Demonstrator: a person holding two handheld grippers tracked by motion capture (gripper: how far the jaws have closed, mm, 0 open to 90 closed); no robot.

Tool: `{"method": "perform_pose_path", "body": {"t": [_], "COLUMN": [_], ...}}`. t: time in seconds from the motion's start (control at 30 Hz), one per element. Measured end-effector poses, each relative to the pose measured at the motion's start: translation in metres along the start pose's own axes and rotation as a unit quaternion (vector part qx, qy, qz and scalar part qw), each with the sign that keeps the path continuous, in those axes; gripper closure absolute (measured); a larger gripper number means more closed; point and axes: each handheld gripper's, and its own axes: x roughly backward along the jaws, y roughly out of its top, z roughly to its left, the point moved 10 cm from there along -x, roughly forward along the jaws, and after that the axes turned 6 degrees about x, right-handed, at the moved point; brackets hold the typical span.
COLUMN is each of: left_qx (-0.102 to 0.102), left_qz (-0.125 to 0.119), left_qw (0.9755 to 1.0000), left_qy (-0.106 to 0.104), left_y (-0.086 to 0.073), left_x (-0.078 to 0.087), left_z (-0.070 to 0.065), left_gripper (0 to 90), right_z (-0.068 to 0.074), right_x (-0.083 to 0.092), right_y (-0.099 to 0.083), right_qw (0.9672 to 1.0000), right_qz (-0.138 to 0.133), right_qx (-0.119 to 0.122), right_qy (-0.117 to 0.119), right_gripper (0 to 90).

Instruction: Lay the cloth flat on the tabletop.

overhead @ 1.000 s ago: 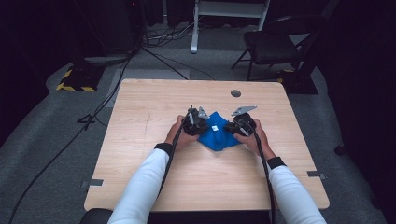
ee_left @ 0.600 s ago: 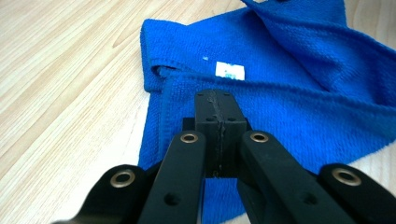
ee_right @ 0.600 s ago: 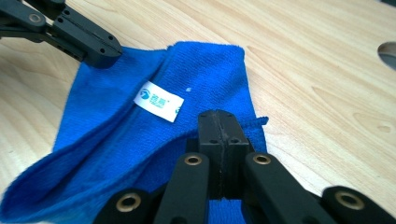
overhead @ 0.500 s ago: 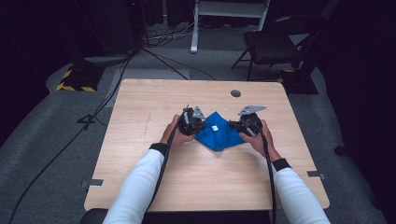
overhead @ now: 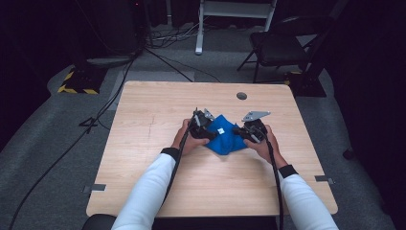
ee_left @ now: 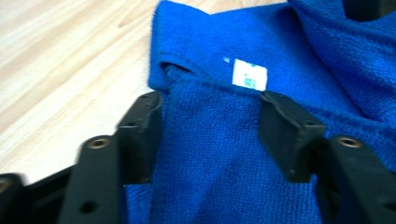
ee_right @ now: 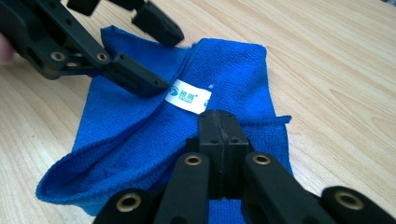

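Sitting near the middle of the high view, the blue cloth (overhead: 225, 138) lies rumpled and folded on the wooden worktop (overhead: 158, 115), with its white label (ee_right: 188, 96) facing up. The left tool (overhead: 203, 128), at the cloth's left edge, has just been opening its jaws; they now straddle a fold without pressing on it. The right tool (ee_right: 218, 122), at the cloth's right edge, is clamped tight, pinching the blue cloth.

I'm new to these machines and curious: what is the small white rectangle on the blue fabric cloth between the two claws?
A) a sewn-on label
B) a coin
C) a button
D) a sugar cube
A: the flat white printed label lies stitched at a fold of the blue terry cloth.
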Motion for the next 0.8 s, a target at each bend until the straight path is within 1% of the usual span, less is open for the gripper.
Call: {"method": "perform_pose_path", "body": {"t": [0.03,0.07,0.1,0.13,0.17,0.2,0.23,0.27,0.3,0.33,0.4,0.43,0.5,0.53,0.57,0.6,0.67,0.7,0.73,0.77,0.8], "left_qx": [-0.011,-0.020,-0.020,-0.032,-0.034,-0.038,-0.041,-0.048,-0.048,-0.057,-0.058,-0.054,-0.054,-0.059,-0.057,-0.060,-0.063,-0.064,-0.063,-0.068,-0.068], "left_qz": [0.007,0.009,0.009,0.005,0.005,0.005,0.002,0.007,0.007,0.009,0.005,-0.006,-0.015,-0.012,-0.012,-0.014,-0.011,-0.013,-0.017,-0.015,-0.015], "left_qw": [0.9999,0.9998,0.9998,0.9994,0.9994,0.9992,0.9991,0.9988,0.9988,0.9983,0.9983,0.9985,0.9984,0.9982,0.9983,0.9981,0.9979,0.9979,0.9978,0.9975,0.9975], "left_qy": [-0.006,-0.003,-0.003,0.009,0.009,0.003,-0.001,-0.003,-0.003,-0.005,-0.002,-0.002,-0.005,-0.004,-0.004,-0.006,-0.004,-0.007,-0.011,-0.012,-0.012], "left_y": [-0.002,-0.002,-0.002,-0.001,-0.001,-0.001,-0.001,-0.003,-0.003,-0.004,-0.004,-0.004,-0.005,-0.007,-0.009,-0.011,-0.013,-0.014,-0.015,-0.016,-0.016], "left_x": [-0.002,-0.002,-0.002,0.000,0.002,0.003,0.004,0.005,0.005,0.007,0.009,0.014,0.020,0.021,0.022,0.023,0.025,0.026,0.027,0.028,0.028], "left_z": [-0.002,-0.003,-0.003,-0.002,-0.002,-0.003,-0.004,-0.004,-0.004,-0.004,-0.003,-0.003,-0.003,-0.002,-0.002,-0.002,-0.001,-0.001,-0.003,-0.003,-0.003], "left_gripper": [56.4,61.3,65.7,69.1,73.0,76.4,79.2,81.4,82.8,83.7,84.3,84.3,84.3,84.4,84.5,84.5,84.7,84.7,84.7,84.8,84.8], "right_z": [-0.001,-0.004,-0.006,-0.010,-0.014,-0.018,-0.019,-0.021,-0.021,-0.023,-0.024,-0.025,-0.025,-0.025,-0.023,-0.022,-0.020,-0.019,-0.018,-0.017,-0.016], "right_x": [0.000,0.000,0.000,-0.001,-0.001,-0.001,-0.002,-0.003,-0.003,-0.008,-0.009,-0.014,-0.016,-0.017,-0.018,-0.019,-0.021,-0.022,-0.022,-0.022,-0.022], "right_y": [-0.001,-0.002,-0.003,-0.004,-0.005,-0.006,-0.007,-0.007,-0.007,-0.010,-0.011,-0.015,-0.018,-0.019,-0.020,-0.021,-0.021,-0.022,-0.022,-0.021,-0.021], "right_qw": [1.0000,1.0000,0.9999,0.9997,0.9994,0.9990,0.9989,0.9988,0.9988,0.9985,0.9985,0.9981,0.9978,0.9978,0.9978,0.9980,0.9983,0.9984,0.9986,0.9989,0.9989], "right_qz": [0.001,0.003,0.004,0.006,0.008,0.008,0.007,0.009,0.009,0.023,0.027,0.033,0.037,0.038,0.040,0.041,0.042,0.044,0.044,0.043,0.042], "right_qx": [-0.002,-0.004,-0.007,-0.010,-0.017,-0.027,-0.034,-0.038,-0.038,-0.039,-0.039,-0.046,-0.051,-0.052,-0.052,-0.048,-0.040,-0.035,-0.027,-0.020,-0.017], "right_qy": [-0.003,-0.008,-0.013,-0.020,-0.029,-0.036,-0.032,-0.031,-0.031,-0.029,-0.028,-0.024,-0.019,-0.014,-0.008,-0.004,-0.004,-0.004,-0.006,-0.005,-0.006], "right_gripper": [84.9,81.8,78.7,73.7,68.3,65.0,61.8,57.4,57.4,49.7,48.9,47.9,50.4,53.2,58.9,65.8,74.5,79.7,83.8,86.5,89.7]}}
